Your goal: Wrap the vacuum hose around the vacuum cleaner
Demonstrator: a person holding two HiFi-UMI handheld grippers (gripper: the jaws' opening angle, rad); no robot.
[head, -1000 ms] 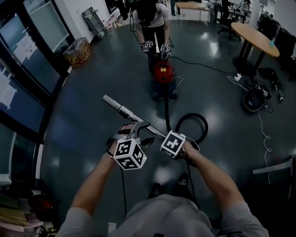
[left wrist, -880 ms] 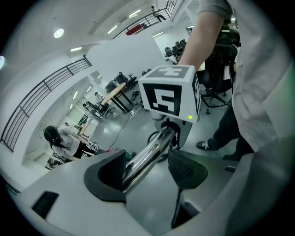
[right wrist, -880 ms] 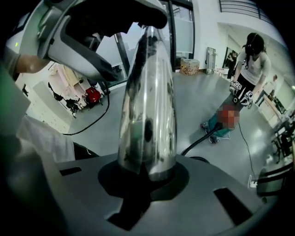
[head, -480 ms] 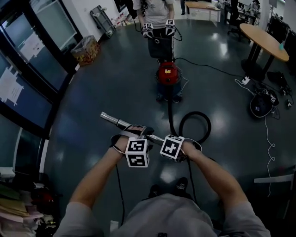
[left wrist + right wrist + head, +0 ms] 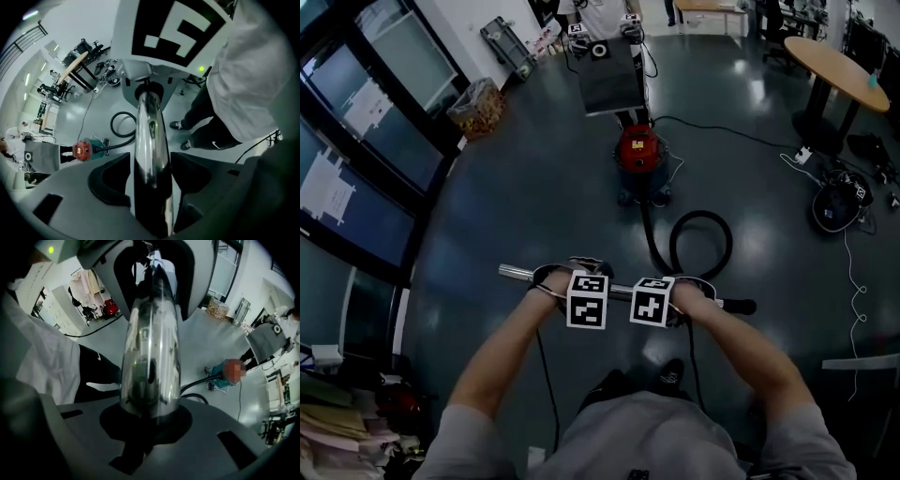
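Observation:
The red vacuum cleaner (image 5: 637, 155) stands on the dark floor ahead of me. Its black hose (image 5: 703, 246) curls in one loop back to the shiny metal wand (image 5: 520, 275), which lies level across my front. My left gripper (image 5: 574, 279) straddles the wand (image 5: 151, 126); a thin gap shows beside one pad, so the left gripper (image 5: 150, 161) is open around it. My right gripper (image 5: 667, 302) is shut on the wand (image 5: 152, 357), which rises straight out of the right gripper (image 5: 149, 425). The vacuum (image 5: 84, 149) and the hose loop (image 5: 123, 125) show small in the left gripper view.
A person with a dark panel (image 5: 609, 77) stands just behind the vacuum. A round table (image 5: 839, 64) is at the far right, with cables and a black device (image 5: 834, 206) on the floor near it. A basket (image 5: 478, 105) and glass walls (image 5: 356, 150) line the left.
The wand has swung from a slant pointing away to the left to lying level across me. Both grippers moved with it and now sit side by side.

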